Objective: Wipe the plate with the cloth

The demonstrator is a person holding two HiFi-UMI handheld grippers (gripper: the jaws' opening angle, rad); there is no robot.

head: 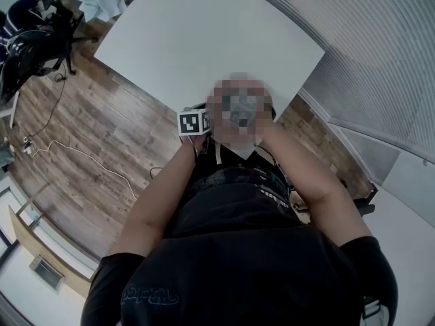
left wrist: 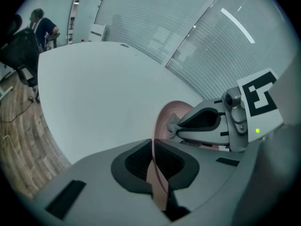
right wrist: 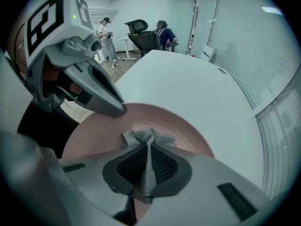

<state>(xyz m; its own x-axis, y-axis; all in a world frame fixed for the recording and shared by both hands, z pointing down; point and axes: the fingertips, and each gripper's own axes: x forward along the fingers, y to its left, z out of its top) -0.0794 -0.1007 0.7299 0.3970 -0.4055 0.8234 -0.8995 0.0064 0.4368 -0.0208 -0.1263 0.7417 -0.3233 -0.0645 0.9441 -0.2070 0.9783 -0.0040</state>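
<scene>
Plate (right wrist: 94, 131), pink, fills lower centre of right gripper view, above white counter (right wrist: 188, 79); resting or lifted, we cannot tell. Left claw (left wrist: 152, 147) pressed onto its rim, plate edge-on in the pinch. Right claw (right wrist: 148, 150) pinching grey cloth (right wrist: 148, 136), a bunched tuft poking out over the plate's face. We judge the plate stiff, smooth, likely slick and breakable: rim hold wants firm, steady pressure. Cloth looks light, limp, waffle-woven; best held by its gathered fold, as now, leaving tuft free to rub.
</scene>
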